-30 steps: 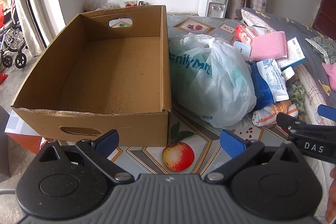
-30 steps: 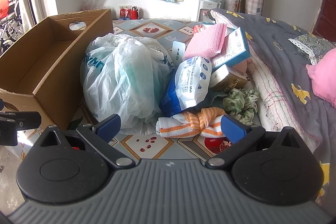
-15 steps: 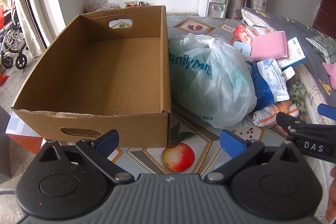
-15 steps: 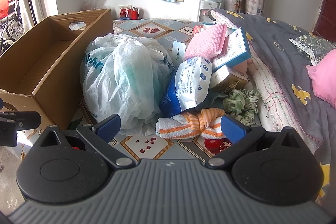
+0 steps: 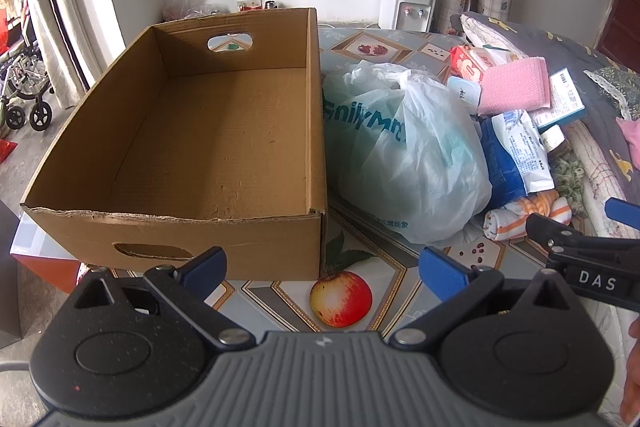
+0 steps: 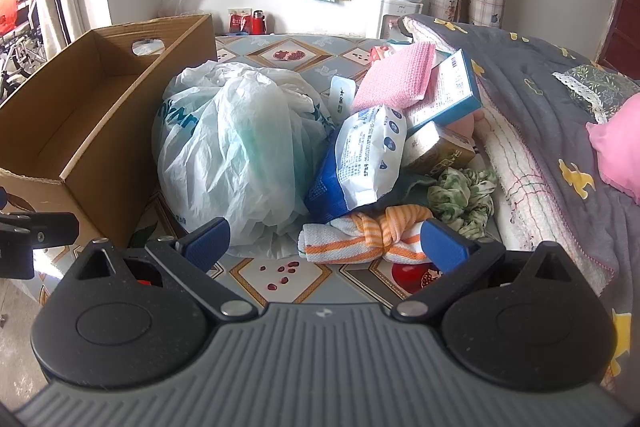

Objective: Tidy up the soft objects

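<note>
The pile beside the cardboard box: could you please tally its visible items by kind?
Plastic bags: 1
Cloth items: 3, namely knotted towel, green scrunchie, pink cloth
Printed pouches: 1
Small boxes: 3
Total: 8

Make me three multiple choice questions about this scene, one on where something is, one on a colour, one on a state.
1. The white plastic bag lies:
A. inside the box
B. beside the box, on the mat
C. on the quilt

2. The stripes on the knotted towel are:
A. orange
B. green
C. purple

3. The cardboard box is:
A. full
B. lidded
C. empty

Answers:
1 B, it sits against the box's outer wall.
2 A, orange bands on white cloth.
3 C, only bare cardboard floor shows.
</note>
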Motion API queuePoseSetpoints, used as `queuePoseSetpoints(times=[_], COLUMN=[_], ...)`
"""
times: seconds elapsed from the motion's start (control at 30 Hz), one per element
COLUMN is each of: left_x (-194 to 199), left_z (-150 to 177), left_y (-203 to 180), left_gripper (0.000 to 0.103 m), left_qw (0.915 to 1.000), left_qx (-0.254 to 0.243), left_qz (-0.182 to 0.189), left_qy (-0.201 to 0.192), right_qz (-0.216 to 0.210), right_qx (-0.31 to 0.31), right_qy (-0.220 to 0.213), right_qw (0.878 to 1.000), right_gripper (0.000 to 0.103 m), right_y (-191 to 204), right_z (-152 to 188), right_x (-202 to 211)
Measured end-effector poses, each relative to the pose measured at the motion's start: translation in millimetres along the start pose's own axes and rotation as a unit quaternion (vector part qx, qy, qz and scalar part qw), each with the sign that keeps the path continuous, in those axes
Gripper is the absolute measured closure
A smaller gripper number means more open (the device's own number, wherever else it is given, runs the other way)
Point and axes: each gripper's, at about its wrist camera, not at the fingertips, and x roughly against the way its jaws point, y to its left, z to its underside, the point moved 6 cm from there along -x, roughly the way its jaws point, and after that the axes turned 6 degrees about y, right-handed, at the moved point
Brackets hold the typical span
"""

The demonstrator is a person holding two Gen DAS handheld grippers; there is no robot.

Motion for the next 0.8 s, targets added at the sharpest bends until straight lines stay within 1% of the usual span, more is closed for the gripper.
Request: queuePoseSetpoints(times=[0.27, 0.43, 0.53, 0.63, 0.7, 0.8], left_x=[-3.3, -1.4, 2.1, 4.4, 4.9, 3.7], left_z=[0.9, 0.7, 0.0, -1.9, -5.4, -13.0], left_y=[-1.5, -5.8, -17.8, -34.5, -50.1, -74.5], left_gripper=[0.000, 0.000, 0.000, 0.000, 0.000, 0.000], left_qw=[1.0000, 0.9999, 0.9993, 0.9980, 0.9963, 0.9926], left_qx=[0.000, -0.009, -0.032, -0.058, -0.077, -0.102], left_qz=[-0.004, -0.008, -0.010, -0.003, 0.017, 0.036], left_qy=[0.001, -0.006, -0.015, -0.023, -0.034, -0.055], right_qz=[0.001, 0.005, 0.013, 0.020, 0.022, 0.019], right_qx=[-0.002, -0.017, -0.030, -0.044, -0.045, -0.043], right_qy=[0.001, -0.010, -0.020, -0.044, -0.063, -0.080], right_qw=[1.000, 1.000, 0.999, 0.998, 0.997, 0.996], right_gripper=[0.001, 0.001, 0.001, 0.001, 0.001, 0.001], right_y=[-1.1, -13.7, -29.5, -52.0, -67.1, -91.8], right_z=[0.9, 4.4, 7.9, 9.0, 8.1, 3.4], right_x=[-2.1, 0.8, 4.1, 11.3, 16.5, 23.2])
